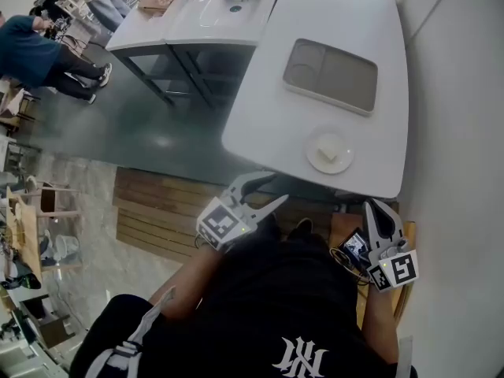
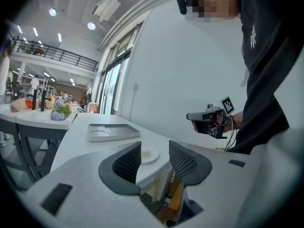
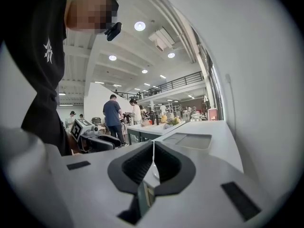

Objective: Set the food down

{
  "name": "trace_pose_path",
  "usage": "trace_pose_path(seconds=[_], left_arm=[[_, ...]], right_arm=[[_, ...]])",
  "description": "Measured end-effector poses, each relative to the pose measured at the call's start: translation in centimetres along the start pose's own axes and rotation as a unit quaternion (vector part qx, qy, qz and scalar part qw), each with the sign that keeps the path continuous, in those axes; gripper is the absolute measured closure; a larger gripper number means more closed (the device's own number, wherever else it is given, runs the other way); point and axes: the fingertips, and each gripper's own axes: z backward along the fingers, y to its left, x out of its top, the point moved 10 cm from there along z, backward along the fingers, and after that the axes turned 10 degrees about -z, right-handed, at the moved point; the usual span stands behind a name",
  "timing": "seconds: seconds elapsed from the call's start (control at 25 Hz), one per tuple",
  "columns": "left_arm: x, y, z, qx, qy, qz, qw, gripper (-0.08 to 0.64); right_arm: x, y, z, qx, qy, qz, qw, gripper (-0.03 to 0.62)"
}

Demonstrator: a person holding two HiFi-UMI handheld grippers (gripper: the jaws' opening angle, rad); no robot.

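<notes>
A small white plate [image 1: 329, 153] lies near the front edge of the white table [image 1: 346, 22], with a pale piece of food [image 1: 330, 155] on it. Beyond it rests a grey tray [image 1: 331, 74]. My left gripper [image 1: 272, 189] hovers below and left of the table's front edge, open and empty. In the left gripper view the plate [image 2: 149, 154] shows far off between the open left gripper's [image 2: 154, 160] jaws, apart from them. My right gripper [image 1: 375, 206] is shut with nothing in it, just short of the table's front right corner. In the right gripper view its shut jaws [image 3: 153, 163] point toward the tray [image 3: 192, 140].
A white wall [image 1: 457, 132] runs close along the table's right side. Another white table [image 1: 189, 14] with bottles and flowers stands at the back left. A seated person [image 1: 39, 53] is at the far left. Wooden slats [image 1: 157, 211] lie under my left arm.
</notes>
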Motion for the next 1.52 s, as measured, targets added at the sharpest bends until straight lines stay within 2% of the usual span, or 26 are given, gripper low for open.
trace_pose_path(seconds=[0.24,0.44,0.56,0.8,0.92,1.04,1.2,1.4,1.52], left_arm=[[-0.7,1.0,-0.3,-0.021,0.0,0.003,0.9998,0.402],[-1.4,2.8,-1.2,-0.042,0.011,0.024,0.9988,0.403],[-2.1,4.1,-1.7,-0.048,0.017,0.034,0.9981,0.403],[-2.7,5.3,-3.4,-0.051,0.031,0.056,0.9966,0.403],[-2.1,6.2,-5.1,-0.045,0.047,0.062,0.996,0.403],[-1.9,6.5,-7.6,-0.039,0.087,0.076,0.9925,0.403],[-2.3,7.2,-10.6,-0.01,0.143,0.096,0.9851,0.402],[-2.2,8.0,-12.9,0.027,0.2,0.134,0.9702,0.396],[-2.6,8.5,-13.8,0.03,0.221,0.164,0.961,0.387]], right_arm=[[-0.2,0.2,-0.6,-0.004,0.023,-0.017,1.0,0.586],[0.1,-0.3,-1.4,-0.03,0.05,-0.024,0.998,0.582],[-0.1,-1.1,-2.7,-0.026,0.071,-0.048,0.996,0.491],[-0.1,-4.0,-5.7,-0.019,0.114,-0.083,0.99,0.491],[0.4,-6.6,-7.6,-0.008,0.143,-0.096,0.985,0.468],[0.2,-9.7,-9.0,0.01,0.175,-0.118,0.977,0.461],[-0.9,-13.5,-10.8,0.035,0.213,-0.152,0.965,0.425],[-1.7,-16.3,-12.6,0.059,0.255,-0.211,0.942,0.417],[-2.5,-17.3,-13.9,0.062,0.28,-0.227,0.931,0.417]])
